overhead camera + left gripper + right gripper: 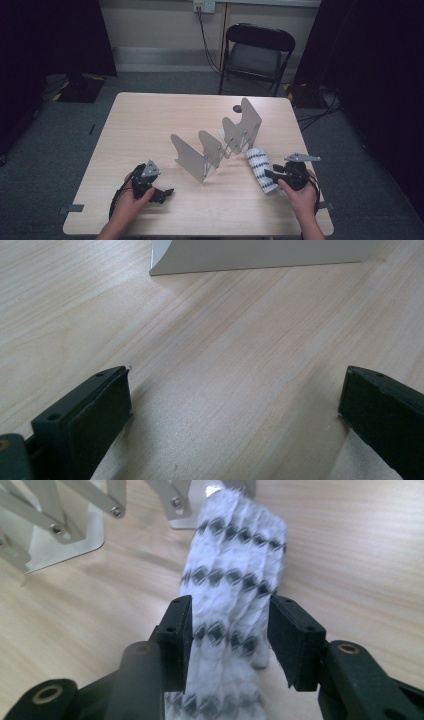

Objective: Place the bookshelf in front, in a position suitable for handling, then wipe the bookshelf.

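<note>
A rolled white cloth with rows of black marks [260,167] [235,565] lies on the wooden table [150,120], just right of a folding metal rack of upright grey plates [215,145] [65,525]. My right gripper [271,175] [230,630] points along the cloth's near end. Its jaws stand on either side of the cloth, open, with the pads at the cloth's sides and not squeezing it. My left gripper [162,194] [235,390] rests low over bare table at the front left, wide open with nothing between its jaws. One grey rack plate [260,255] stands ahead of it.
A small dark round object [236,108] lies on the table behind the rack. A black folding chair [257,52] stands beyond the far edge. Dark curtains hang on both sides. Bare tabletop stretches across the left half and along the front.
</note>
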`<state>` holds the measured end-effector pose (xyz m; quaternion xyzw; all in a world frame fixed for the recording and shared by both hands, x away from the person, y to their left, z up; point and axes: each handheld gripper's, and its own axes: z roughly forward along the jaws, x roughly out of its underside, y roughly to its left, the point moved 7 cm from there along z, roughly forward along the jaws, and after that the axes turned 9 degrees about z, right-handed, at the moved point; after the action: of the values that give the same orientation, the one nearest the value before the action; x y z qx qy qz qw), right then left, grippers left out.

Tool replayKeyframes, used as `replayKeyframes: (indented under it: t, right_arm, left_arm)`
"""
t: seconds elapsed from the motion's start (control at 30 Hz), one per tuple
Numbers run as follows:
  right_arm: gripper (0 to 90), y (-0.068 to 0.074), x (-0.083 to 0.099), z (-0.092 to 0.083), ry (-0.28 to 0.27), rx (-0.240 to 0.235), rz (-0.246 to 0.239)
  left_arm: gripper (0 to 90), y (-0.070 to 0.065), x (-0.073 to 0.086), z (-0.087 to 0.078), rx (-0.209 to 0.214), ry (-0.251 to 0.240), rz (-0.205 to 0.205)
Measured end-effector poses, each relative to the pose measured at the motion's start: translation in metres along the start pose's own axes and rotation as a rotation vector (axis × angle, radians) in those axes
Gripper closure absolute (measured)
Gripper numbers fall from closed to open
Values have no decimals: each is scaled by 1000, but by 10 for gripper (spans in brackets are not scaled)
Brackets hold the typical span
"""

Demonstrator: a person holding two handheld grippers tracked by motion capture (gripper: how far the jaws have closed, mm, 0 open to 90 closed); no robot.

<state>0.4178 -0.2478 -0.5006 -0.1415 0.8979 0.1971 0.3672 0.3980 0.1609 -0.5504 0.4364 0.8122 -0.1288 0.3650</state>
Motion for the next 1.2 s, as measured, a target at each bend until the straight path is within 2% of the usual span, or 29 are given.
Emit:
replayKeyframes:
  t: [0.03, 0.2, 0.23, 0.27, 0.33, 0.4, 0.47, 0.5, 0.57, 0.67, 0.8, 0.9, 1.2]
  right_arm:
    - [516, 0, -3, 2, -4, 14, 0]
    - [442, 8, -7, 14, -2, 3, -10]
    - [404, 10, -7, 24, 0, 31, -19]
    - [404, 10, -7, 24, 0, 31, -19]
    - [387, 12, -3, 36, 24, 54, -33]
    - [417, 14, 2, 45, 52, 72, -53]
    - [488, 17, 4, 50, 64, 105, -101]
    - [522, 18, 5, 51, 67, 117, -121]
    - [586, 19, 5, 50, 73, 120, -132]
    - [645, 20, 7, 49, 89, 137, -193]
    - [698, 21, 10, 46, 93, 140, -182]
    - [713, 24, 12, 44, 101, 149, -205]
    - [751, 22, 13, 39, 99, 95, -122]
  left_arm:
    - [3, 0, 0, 0, 0, 0, 0]
    - [2, 0, 0, 0, 0, 0, 0]
    - [3, 0, 0, 0, 0, 0, 0]
    - [3, 0, 0, 0, 0, -1, -1]
    - [2, 0, 0, 0, 0, 0, 0]
    - [3, 0, 0, 0, 0, 0, 0]
    - [3, 0, 0, 0, 1, 0, 0]
    - [3, 0, 0, 0, 1, 0, 0]
    - [3, 0, 0, 0, 1, 0, 0]
    - [3, 0, 0, 0, 0, 0, 0]
    - [3, 0, 0, 0, 0, 0, 0]
    - [3, 0, 0, 0, 2, -3, 0]
    - [3, 0, 0, 0, 2, -3, 0]
